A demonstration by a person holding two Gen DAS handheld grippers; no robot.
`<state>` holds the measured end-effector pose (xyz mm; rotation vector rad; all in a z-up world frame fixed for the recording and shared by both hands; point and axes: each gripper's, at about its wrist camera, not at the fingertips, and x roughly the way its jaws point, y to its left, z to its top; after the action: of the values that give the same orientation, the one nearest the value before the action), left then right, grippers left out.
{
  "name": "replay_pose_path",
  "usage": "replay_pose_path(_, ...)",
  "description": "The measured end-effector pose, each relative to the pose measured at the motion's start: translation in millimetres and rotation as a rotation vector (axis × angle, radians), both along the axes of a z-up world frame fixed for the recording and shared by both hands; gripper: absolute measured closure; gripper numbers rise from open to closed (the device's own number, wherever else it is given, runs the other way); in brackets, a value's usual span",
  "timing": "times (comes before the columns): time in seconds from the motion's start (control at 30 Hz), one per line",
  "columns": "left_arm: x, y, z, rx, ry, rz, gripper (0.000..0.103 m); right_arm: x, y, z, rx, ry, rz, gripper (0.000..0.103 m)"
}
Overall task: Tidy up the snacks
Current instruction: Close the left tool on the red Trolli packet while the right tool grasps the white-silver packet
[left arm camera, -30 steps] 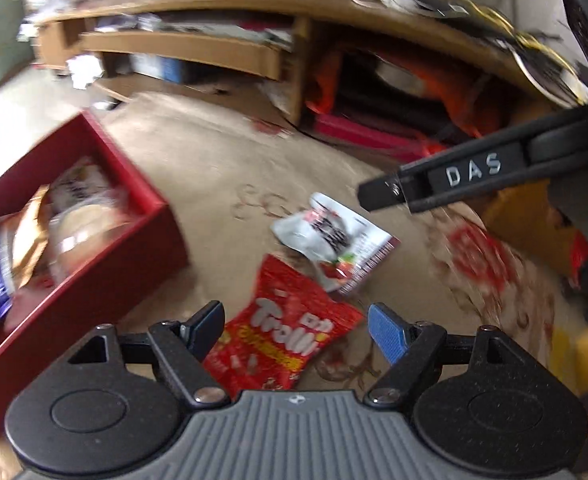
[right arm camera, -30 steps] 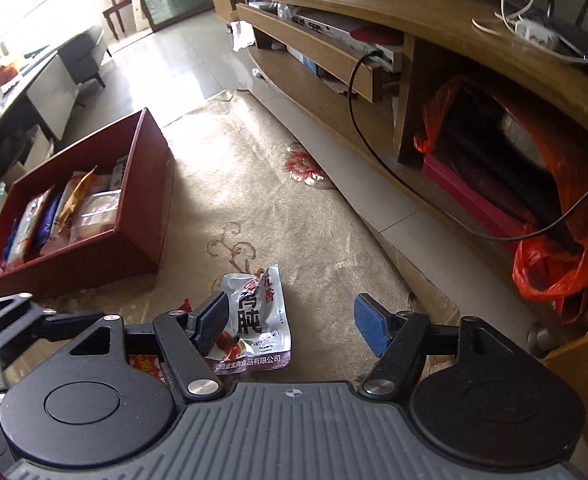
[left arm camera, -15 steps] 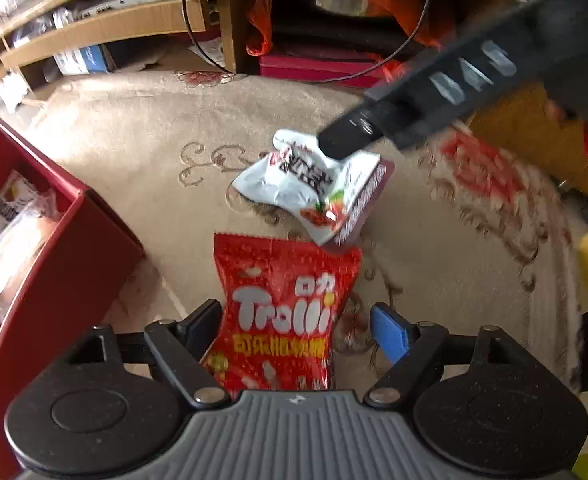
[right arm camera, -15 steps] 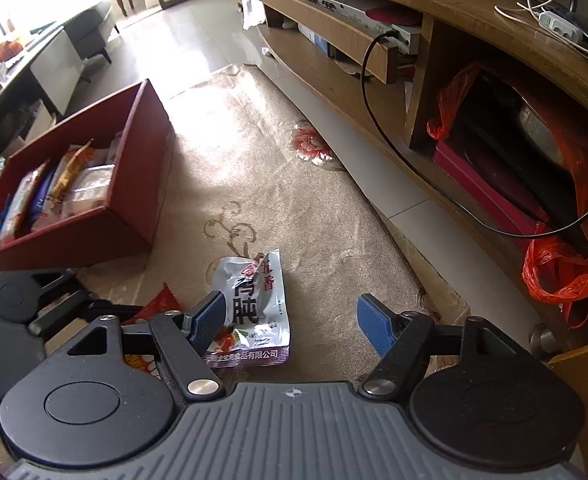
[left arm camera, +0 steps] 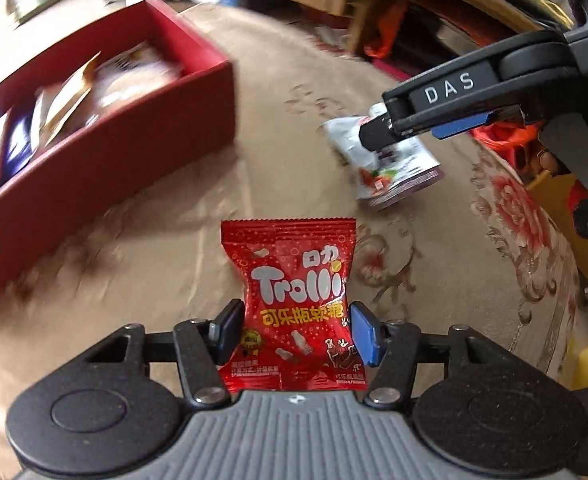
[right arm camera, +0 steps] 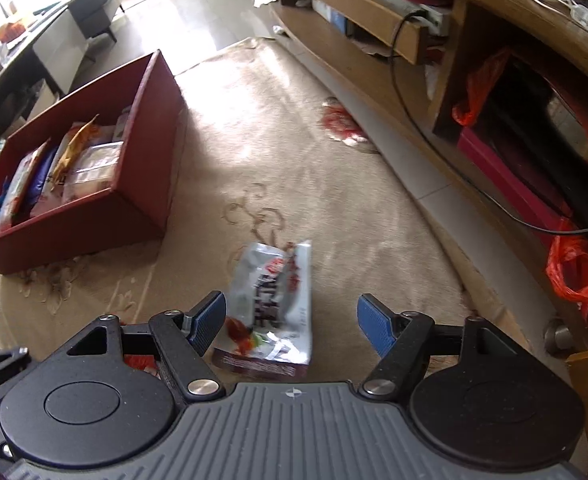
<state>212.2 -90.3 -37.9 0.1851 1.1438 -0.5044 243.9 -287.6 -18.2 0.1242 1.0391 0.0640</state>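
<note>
Near the end of sorting: several packets already fill the red box (right arm camera: 74,184) at the rug's (right arm camera: 286,128) far left, while the left gripper (left arm camera: 293,330), jaws just closing, pinches the red Trolli packet (left arm camera: 298,300) and the right gripper (right arm camera: 290,320) hangs spread over the silver packet (right arm camera: 272,292).

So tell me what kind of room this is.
Most likely a home living room: a patterned carpet on a tiled floor, a long low wooden media cabinet with cables, and an armchair further back.
</note>
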Motion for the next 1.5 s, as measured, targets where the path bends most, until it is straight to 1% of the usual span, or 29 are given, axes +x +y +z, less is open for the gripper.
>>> replay_pose_path(0.1,-5.0,3.9,-0.6,0.01,0.005,0.031,0.051,4.0,15.1,-4.7,-0.017,0.015,0.032,0.025)
replay_pose_path(0.13,-6.3,6.7,0.2,0.019,0.004,0.039,0.048,5.1,20.6,-6.5,-0.028,0.018,0.042,0.025)
replay_pose_path(0.17,-7.0,7.0,-0.5,0.026,0.006,0.045,0.046,6.0,26.0,-8.3,-0.042,0.02,0.052,0.025)
replay_pose_path(0.23,-7.2,5.8,-1.9,0.03,0.003,0.046,0.035,8.2,33.8,-11.9,-0.075,0.023,0.063,0.025)
replay_pose_path(0.37,-6.1,0.1,-5.4,0.036,-0.004,0.047,0.026,11.3,39.9,-17.2,-0.11,0.032,0.065,0.025)
replay_pose_path(0.43,-5.5,-3.1,-7.8,0.049,-0.008,0.035,0.02,11.6,40.6,-20.3,-0.116,0.033,0.065,0.022)
replay_pose_path(0.53,-7.7,-8.5,-11.3,0.092,-0.036,0.006,0.017,9.9,46.0,-22.8,-0.136,0.023,0.078,0.017)
replay_pose_path(0.6,-10.6,-12.4,-13.2,0.116,-0.054,-0.015,0.015,9.5,49.9,-24.9,-0.149,0.027,0.096,0.011)
replay_pose_path(0.63,-11.0,-12.1,-13.6,0.115,-0.058,-0.012,0.014,9.2,51.5,-25.7,-0.153,0.029,0.093,0.01)
replay_pose_path(0.7,-10.4,-9.4,-14.0,0.099,-0.056,-0.006,0.013,10.4,49.4,-27.1,-0.134,0.038,0.087,0.001)
replay_pose_path(0.77,-13.1,-11.1,-15.0,0.094,-0.058,-0.018,0.007,12.5,46.1,-29.2,-0.114,0.062,0.096,0.0)
replay_pose_path(0.8,-15.0,-11.4,-16.5,0.091,-0.061,-0.03,0.002,12.3,46.0,-29.2,-0.121,0.066,0.112,0.0)
replay_pose_path(0.83,-17.2,-12.7,-18.3,0.095,-0.073,-0.039,0.002,12.4,47.0,-29.5,-0.132,0.069,0.125,0.0)
replay_pose_path(0.93,-21.0,-11.3,-18.2,0.083,-0.083,-0.031,0.002,10.3,50.3,-31.8,-0.168,0.068,0.135,0.001)
replay_pose_path(0.97,-21.4,-10.8,-17.6,0.08,-0.082,-0.028,0.002,9.2,51.8,-31.2,-0.182,0.066,0.141,0.003)
replay_pose_path(1.03,-22.0,-9.4,-16.7,0.065,-0.083,0.0,0.004,6.8,49.5,-27.6,-0.184,0.058,0.132,0.012)
replay_pose_path(1.1,-22.9,-10.8,-16.0,0.081,-0.088,0.009,0.006,3.2,46.1,-20.8,-0.178,0.038,0.124,0.038)
replay_pose_path(1.17,-22.9,-10.0,-13.5,0.086,-0.086,0.027,0.012,-0.4,42.0,-16.9,-0.178,0.035,0.113,0.039)
replay_pose_path(1.23,-22.5,-6.4,-9.5,0.089,-0.084,0.053,0.025,-3.6,38.9,-18.0,-0.183,0.036,0.11,0.04)
replay_pose_path(1.27,-22.5,-3.5,-7.6,0.085,-0.08,0.067,0.028,-5.7,38.5,-17.1,-0.189,0.035,0.111,0.041)
replay_pose_path(1.3,-23.5,-0.1,-5.9,0.083,-0.079,0.082,0.038,-8.6,38.5,-15.9,-0.19,0.034,0.113,0.042)
replay_pose_path(1.33,-24.8,3.0,-4.8,0.084,-0.078,0.095,0.043,-11.4,37.9,-14.6,-0.184,0.034,0.113,0.042)
replay_pose_path(1.5,-36.1,17.7,-1.6,0.08,-0.062,0.152,0.05,-26.8,43.1,-6.0,-0.165,0.017,0.115,0.043)
